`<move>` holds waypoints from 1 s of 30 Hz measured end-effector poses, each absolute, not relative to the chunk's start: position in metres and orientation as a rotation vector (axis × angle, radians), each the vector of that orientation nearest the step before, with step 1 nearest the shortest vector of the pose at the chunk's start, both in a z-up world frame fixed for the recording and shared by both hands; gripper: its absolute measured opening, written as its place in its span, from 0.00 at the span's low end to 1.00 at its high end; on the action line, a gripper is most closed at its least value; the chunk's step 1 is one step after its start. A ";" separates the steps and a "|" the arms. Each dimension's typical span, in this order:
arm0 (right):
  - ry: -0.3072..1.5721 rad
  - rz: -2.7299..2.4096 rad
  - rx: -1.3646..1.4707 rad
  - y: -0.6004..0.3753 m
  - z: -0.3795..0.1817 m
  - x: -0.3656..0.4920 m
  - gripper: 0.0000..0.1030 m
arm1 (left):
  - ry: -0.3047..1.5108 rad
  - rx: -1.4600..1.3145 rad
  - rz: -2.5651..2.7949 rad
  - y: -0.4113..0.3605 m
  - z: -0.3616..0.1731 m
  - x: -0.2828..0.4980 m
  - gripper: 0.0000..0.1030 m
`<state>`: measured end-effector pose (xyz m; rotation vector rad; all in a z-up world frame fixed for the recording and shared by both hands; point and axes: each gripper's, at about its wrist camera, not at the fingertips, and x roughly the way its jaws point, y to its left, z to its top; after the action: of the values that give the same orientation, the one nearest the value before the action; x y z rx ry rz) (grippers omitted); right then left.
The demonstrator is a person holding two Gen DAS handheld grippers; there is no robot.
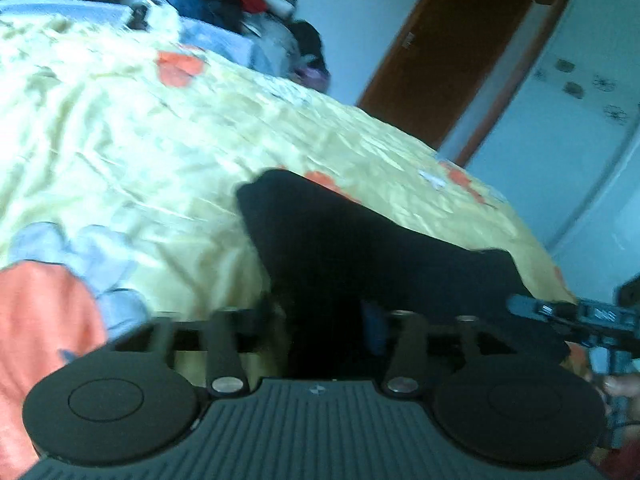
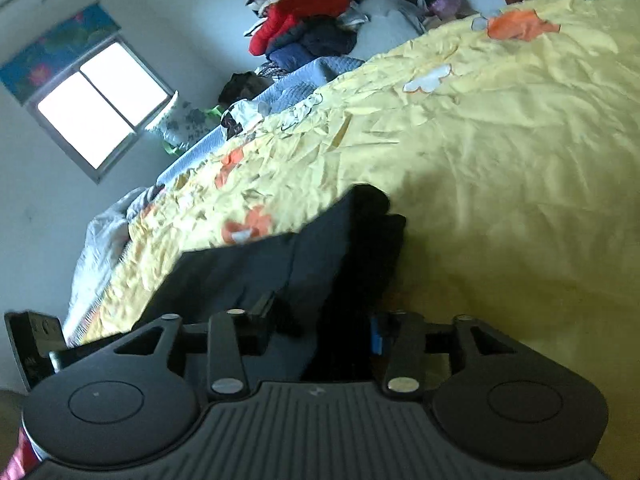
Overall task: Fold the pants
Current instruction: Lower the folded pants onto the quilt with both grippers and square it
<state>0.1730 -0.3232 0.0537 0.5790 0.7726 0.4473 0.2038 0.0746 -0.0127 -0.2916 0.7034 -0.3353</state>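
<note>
Both the left gripper (image 1: pixel 324 316) and the right gripper (image 2: pixel 320 320) grasp the dark pants (image 1: pixel 360 248) near the bed's (image 1: pixel 140 140) edge (frames blurred), so they should lift together, keeping the cloth evenly taut.

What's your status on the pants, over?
Both grippers low over black pants, grip unclear. Pants partly folded on yellow bedspread. Nothing in the way.

No readable text, label, brand name or number is showing in either view. A small pale emblem is sitting on the ribbed dark grey plastic gripper body (image 1: pixel 317 389), near the camera, but it is too small to make out.
</note>
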 end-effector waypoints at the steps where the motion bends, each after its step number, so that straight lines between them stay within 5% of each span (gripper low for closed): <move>1: 0.762 0.434 0.548 -0.325 0.055 0.167 0.48 | 0.687 -0.271 -0.292 0.077 -0.008 0.198 0.74; 5: 0.639 0.220 0.281 -0.317 0.084 0.132 0.53 | 0.645 -0.159 -0.207 0.068 0.017 0.174 0.77; 7: 0.573 0.249 0.205 -0.303 0.098 0.118 0.53 | 0.617 -0.122 -0.265 0.050 0.030 0.159 0.91; 11: 0.604 0.494 0.179 -0.269 0.097 0.106 0.52 | 0.592 -0.100 -0.423 0.023 0.028 0.134 1.00; 18: 0.677 0.382 0.084 -0.248 0.092 0.098 0.55 | 0.655 0.046 -0.400 0.000 0.002 0.130 0.99; 20: 0.643 0.421 0.082 -0.241 0.100 0.083 0.74 | 0.641 0.008 -0.427 0.003 0.008 0.122 1.00; 22: 0.656 0.441 0.055 -0.231 0.096 0.077 0.83 | 0.661 0.024 -0.423 0.002 0.001 0.121 1.00; 30: 0.662 0.373 0.021 -0.212 0.096 0.054 0.85 | 0.637 0.019 -0.293 0.004 0.004 0.097 1.00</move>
<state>0.0544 -0.2119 0.0960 0.0209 0.6622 0.3729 0.0967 0.0037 0.0040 0.0189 0.6369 -0.2933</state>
